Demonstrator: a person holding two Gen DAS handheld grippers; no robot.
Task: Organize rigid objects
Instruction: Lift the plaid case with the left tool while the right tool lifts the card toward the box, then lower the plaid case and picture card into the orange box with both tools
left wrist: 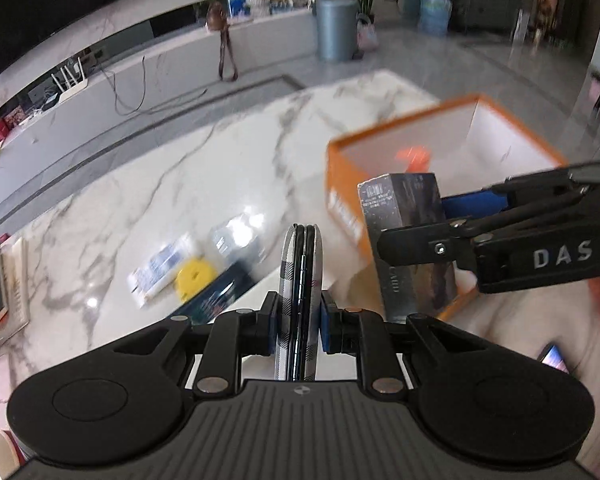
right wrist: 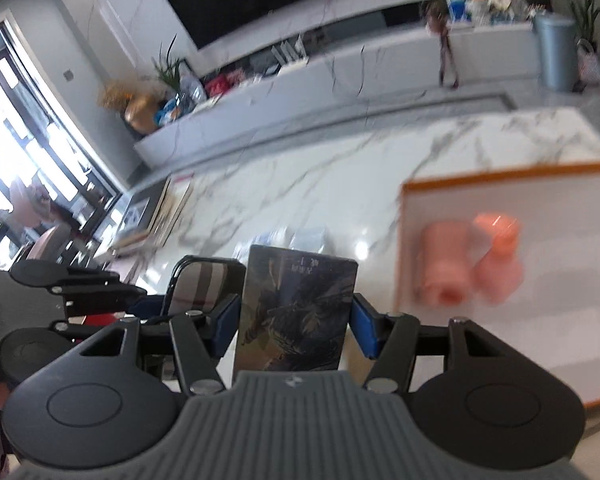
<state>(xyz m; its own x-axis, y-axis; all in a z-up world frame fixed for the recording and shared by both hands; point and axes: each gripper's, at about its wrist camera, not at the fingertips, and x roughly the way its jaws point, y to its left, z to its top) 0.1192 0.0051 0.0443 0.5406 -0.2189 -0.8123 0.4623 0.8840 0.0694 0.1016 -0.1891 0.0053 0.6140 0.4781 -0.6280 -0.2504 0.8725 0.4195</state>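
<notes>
Bright daylight, motion blur, fisheye warp

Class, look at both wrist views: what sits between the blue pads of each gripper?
Left gripper: a thin plaid compact, left view. Right gripper: a dark printed box, right view.

On the side of my right gripper (left wrist: 416,224), seen from my left wrist, raised letters spell "DAS". The dark box (left wrist: 408,216) it carries has printed lines, and the orange box (left wrist: 342,208) white lettering, all too blurred to read.
</notes>
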